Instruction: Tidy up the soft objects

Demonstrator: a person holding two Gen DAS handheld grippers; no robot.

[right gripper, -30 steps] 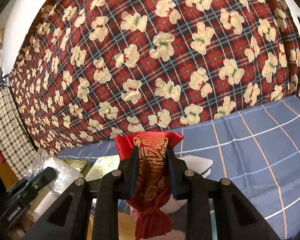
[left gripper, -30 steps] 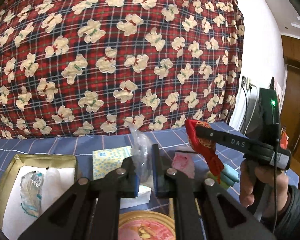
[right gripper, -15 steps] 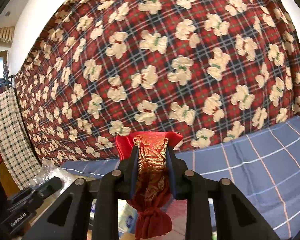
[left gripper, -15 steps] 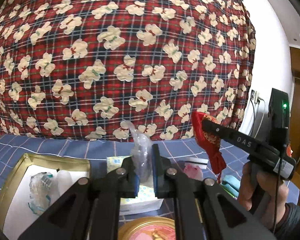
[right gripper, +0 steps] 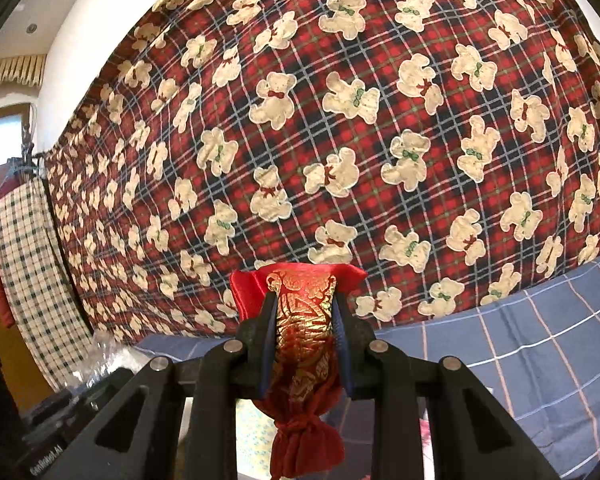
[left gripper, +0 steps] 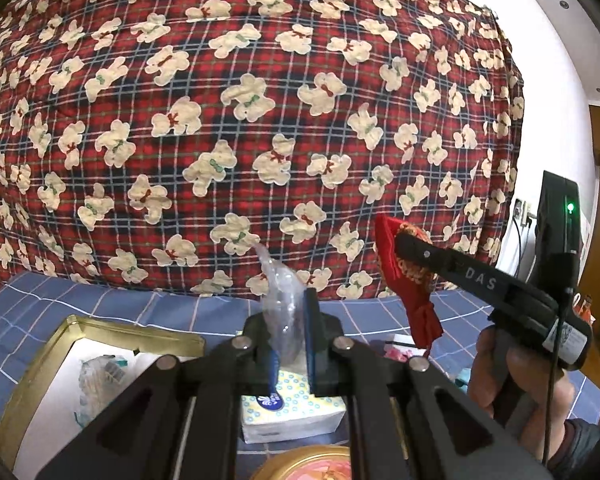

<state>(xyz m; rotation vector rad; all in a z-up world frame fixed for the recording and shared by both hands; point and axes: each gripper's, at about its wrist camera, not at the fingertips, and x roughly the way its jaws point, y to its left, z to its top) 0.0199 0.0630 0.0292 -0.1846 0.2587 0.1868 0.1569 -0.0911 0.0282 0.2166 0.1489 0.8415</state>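
My right claw (right gripper: pixel 304 332) is clamped on the red pouch (right gripper: pixel 304 344) mid-body, left claw (left gripper: pixel 290 332) pinching a clear plastic bag (left gripper: pixel 282 300), both held above the bed w/ the tin (left gripper: pixel 32 380); they look light, limp & slippery.

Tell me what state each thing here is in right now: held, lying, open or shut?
Left gripper: shut on the clear plastic bag.
Clear plastic bag: held up, crumpled.
Right gripper: shut on the red pouch.
Red pouch: held off the bed, hanging, tied end down.
Gold tin: open, packet inside.
Tissue pack: lying flat on the blue bedspread.
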